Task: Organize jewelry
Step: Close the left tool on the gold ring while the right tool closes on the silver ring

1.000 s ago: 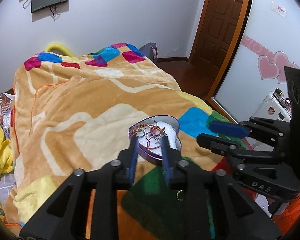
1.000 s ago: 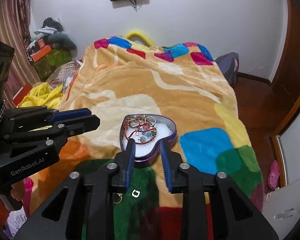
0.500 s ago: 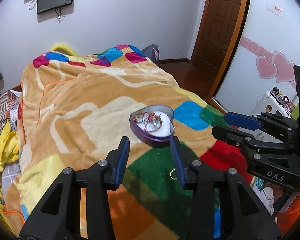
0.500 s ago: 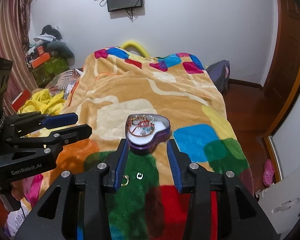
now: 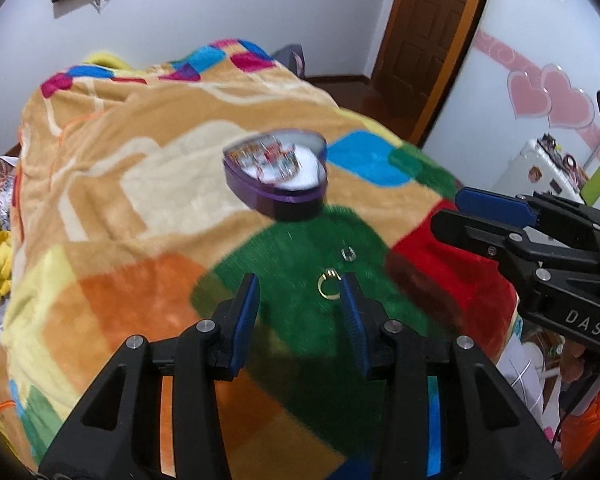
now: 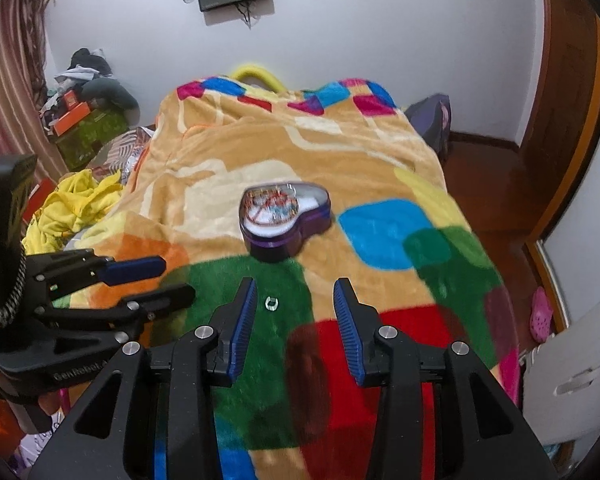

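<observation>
A purple heart-shaped box [image 5: 278, 178] with a white lining holds several rings and red bracelets; it sits on the colourful blanket and also shows in the right wrist view [image 6: 286, 216]. On the green patch in front of it lie a gold ring [image 5: 329, 284] and a small silver ring [image 5: 348, 253], the silver ring also in the right wrist view [image 6: 271, 303]. My left gripper [image 5: 300, 284] is open and empty, its right finger beside the gold ring. My right gripper [image 6: 295, 288] is open and empty, just right of the silver ring.
The blanket [image 6: 340, 152] covers the whole bed. A yellow cloth pile [image 6: 76, 204] and clutter lie to the left of the bed. A wooden door [image 5: 432, 36] and floor are to the right, and a white cabinet [image 6: 576, 372] stands near the bed's right edge.
Both grippers have opened wider and pulled back from the heart box, towards the near end of the bed. The two loose rings now lie close to the fingertips.
</observation>
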A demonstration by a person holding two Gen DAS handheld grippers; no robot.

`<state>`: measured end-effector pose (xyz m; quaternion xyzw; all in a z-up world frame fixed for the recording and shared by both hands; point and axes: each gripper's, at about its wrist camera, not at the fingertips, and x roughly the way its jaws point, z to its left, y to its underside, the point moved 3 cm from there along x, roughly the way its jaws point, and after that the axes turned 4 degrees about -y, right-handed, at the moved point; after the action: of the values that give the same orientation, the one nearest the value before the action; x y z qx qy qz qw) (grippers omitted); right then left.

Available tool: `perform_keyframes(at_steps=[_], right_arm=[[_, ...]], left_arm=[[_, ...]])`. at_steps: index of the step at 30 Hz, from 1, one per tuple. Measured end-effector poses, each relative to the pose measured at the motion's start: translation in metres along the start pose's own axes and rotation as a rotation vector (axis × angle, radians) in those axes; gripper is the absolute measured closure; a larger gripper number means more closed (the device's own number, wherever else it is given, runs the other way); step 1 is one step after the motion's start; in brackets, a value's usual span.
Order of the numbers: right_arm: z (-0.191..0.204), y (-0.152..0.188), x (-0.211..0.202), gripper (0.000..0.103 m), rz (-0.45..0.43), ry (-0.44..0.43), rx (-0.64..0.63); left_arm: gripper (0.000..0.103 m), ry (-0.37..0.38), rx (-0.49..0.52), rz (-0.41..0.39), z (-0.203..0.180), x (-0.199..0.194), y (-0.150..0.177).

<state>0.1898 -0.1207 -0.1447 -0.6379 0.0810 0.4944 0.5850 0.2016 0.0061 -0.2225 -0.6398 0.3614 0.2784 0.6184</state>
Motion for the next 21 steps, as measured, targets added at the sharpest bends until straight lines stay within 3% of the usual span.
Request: perform_keyframes(at_steps=[9, 15, 21], right_arm=[[-0.014, 0.019, 0.017, 0.067, 0.069, -0.002, 0.05], [-0.018, 0.023, 0.024, 0.067, 0.085, -0.011, 0.064], [-0.019, 0.025, 0.033, 0.067, 0.088, -0.023, 0.073]], left_arm=[[0.063, 0.041, 0.036, 0.064, -0.014, 0.032, 0.008], [0.08, 0.069, 0.013, 0.071, -0.011, 0.041, 0.008], [0.087, 0.092, -0.007, 0.073, -0.006, 0.043, 0.01]])
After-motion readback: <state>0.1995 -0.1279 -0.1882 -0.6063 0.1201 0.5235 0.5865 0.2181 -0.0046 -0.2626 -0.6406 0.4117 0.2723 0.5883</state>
